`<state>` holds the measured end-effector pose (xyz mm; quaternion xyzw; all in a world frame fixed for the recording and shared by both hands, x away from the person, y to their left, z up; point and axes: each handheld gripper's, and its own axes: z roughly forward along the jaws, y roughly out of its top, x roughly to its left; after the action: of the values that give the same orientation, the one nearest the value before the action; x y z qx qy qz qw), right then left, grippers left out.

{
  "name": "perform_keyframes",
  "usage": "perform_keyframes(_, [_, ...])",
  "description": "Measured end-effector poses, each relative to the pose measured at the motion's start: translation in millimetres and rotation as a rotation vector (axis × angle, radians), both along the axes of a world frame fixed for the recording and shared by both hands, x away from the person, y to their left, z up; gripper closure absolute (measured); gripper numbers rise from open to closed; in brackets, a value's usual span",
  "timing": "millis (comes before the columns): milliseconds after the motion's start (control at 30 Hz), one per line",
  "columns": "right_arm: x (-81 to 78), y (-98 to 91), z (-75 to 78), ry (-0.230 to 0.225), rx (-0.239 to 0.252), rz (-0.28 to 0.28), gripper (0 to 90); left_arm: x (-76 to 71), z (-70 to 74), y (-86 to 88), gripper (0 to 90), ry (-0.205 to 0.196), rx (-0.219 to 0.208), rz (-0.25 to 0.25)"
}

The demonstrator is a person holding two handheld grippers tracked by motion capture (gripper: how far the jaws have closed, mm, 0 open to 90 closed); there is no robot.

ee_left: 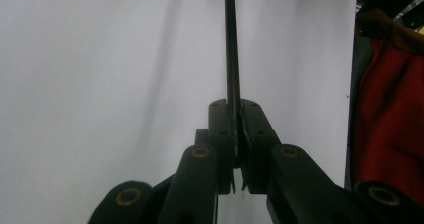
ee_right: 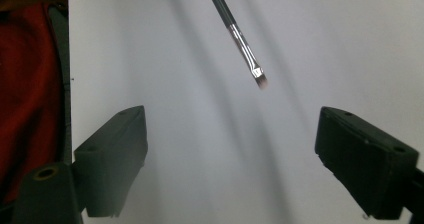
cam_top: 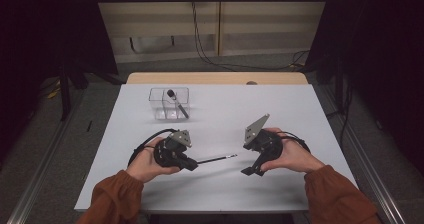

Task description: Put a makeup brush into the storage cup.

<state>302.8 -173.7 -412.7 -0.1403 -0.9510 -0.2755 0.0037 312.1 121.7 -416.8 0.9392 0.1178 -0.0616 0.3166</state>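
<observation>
Left gripper (cam_top: 192, 164) pinching brush (cam_top: 216, 159) handle, jaws pressed tight. Right gripper (ee_right: 232, 164) jaws spread, empty; bristle tip ahead, above gap. Probably handover: centre tip between jaws before closing.

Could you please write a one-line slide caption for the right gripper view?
Open right gripper facing the bristle tip of a thin makeup brush above the white table.

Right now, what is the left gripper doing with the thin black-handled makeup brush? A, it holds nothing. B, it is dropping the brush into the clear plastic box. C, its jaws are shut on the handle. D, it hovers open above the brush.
C: in the left gripper view the left gripper has its jaws pressed together on the thin black-handled makeup brush, which sticks out ahead over the white table.
</observation>
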Motion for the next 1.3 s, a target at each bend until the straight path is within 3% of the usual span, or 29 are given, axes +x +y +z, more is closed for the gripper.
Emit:
perform_keyframes(200, [-4.5,-3.7,-2.6,-0.003,0.035,-0.037,2.2,0.2,-0.2,8.7,85.6,0.0,-0.041,0.031])
perform_keyframes(433, [-4.5,-14.2,-5.6,0.009,0.094,-0.093,2.9,0.5,-3.0,19.4,85.6,0.006,-0.06,0.064])
perform_keyframes(633, [-12.3,-16.5,-13.9,-0.004,0.103,-0.123,3.0,-0.8,-3.8,25.4,85.6,-0.002,-0.103,0.1])
perform_keyframes(733, [-15.9,-17.6,-19.1,0.003,0.118,-0.127,3.3,-1.1,-3.9,28.4,85.6,-0.004,-0.133,0.112])
perform_keyframes(867, [-17.0,-19.2,-23.5,0.003,0.162,-0.144,3.5,-3.3,-5.8,29.8,85.6,-0.01,-0.141,0.103])
perform_keyframes(1067, [-19.5,-17.3,-25.0,0.007,0.231,-0.113,4.2,-4.6,-6.4,33.8,85.6,-0.035,-0.175,0.115])
perform_keyframes(1300, [-25.2,-17.2,-23.8,-0.027,0.296,-0.122,4.1,-5.6,-8.8,34.3,85.7,-0.044,-0.226,0.124])
